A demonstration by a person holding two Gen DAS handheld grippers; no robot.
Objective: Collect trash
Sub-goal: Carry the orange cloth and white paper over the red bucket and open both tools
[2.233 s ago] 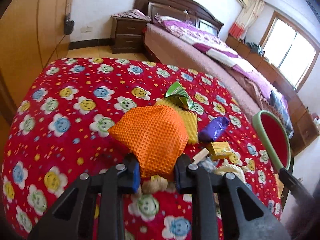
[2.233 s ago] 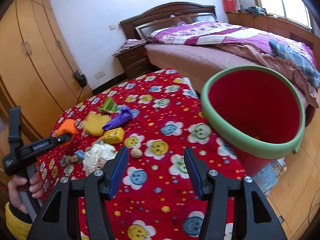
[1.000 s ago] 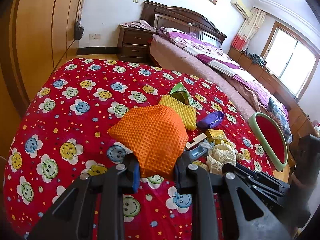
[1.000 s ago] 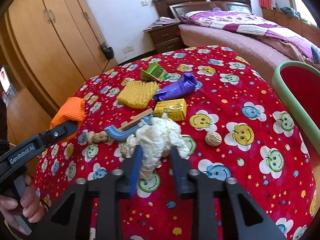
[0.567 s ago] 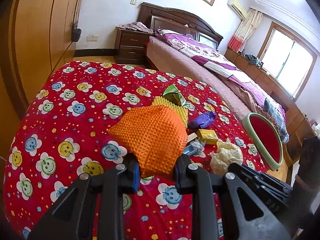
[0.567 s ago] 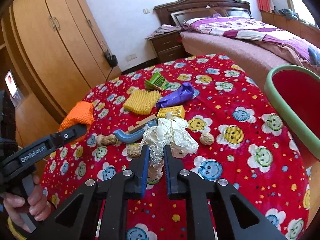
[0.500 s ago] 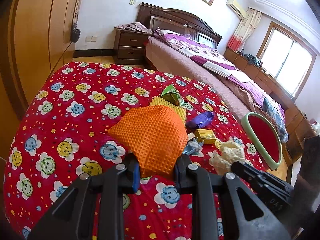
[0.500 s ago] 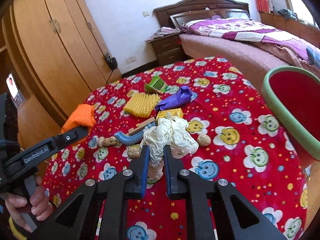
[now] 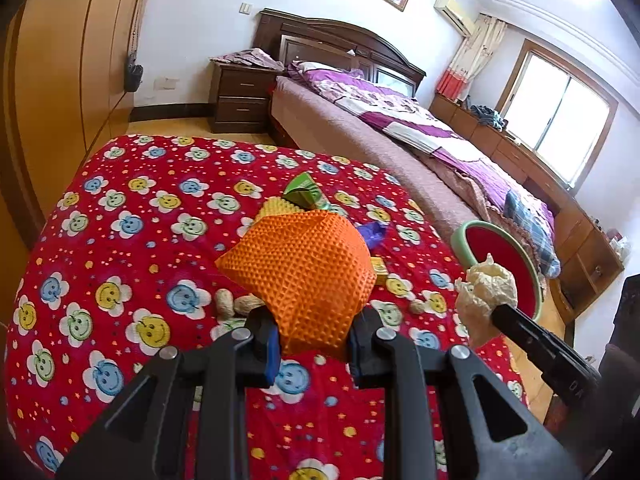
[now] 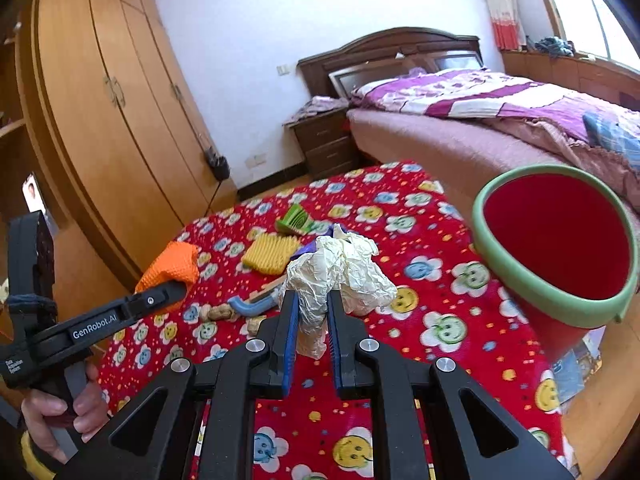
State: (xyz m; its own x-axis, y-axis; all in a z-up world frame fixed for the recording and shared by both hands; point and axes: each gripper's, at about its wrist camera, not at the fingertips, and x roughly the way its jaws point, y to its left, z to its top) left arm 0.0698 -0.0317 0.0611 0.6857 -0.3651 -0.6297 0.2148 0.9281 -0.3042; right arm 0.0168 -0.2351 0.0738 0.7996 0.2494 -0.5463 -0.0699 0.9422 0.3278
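Observation:
My left gripper [image 9: 314,334] is shut on an orange waffle-textured cloth [image 9: 304,268], held above the red smiley tablecloth [image 9: 120,240]. My right gripper [image 10: 313,316] is shut on a crumpled white paper wad [image 10: 340,272], lifted off the table. That wad [image 9: 486,288] also shows in the left wrist view, in front of the red bin with a green rim [image 9: 464,236]. The bin [image 10: 516,276] stands at the table's right edge. In the right wrist view the left gripper [image 10: 176,286] shows with the orange cloth [image 10: 176,262], a hand on its handle.
On the table lie a yellow waffle cloth [image 10: 272,254], a green wrapper [image 10: 296,220], a purple wrapper [image 9: 374,232], a yellow box [image 9: 378,266], a blue hook-shaped piece [image 10: 250,306], a wooden stick and peanuts [image 9: 234,304]. A bed [image 10: 480,120], nightstand and wardrobe stand beyond.
My right gripper closed on the paper wad and lifted it off the table toward the bin. My left gripper rose a little with the orange cloth still held.

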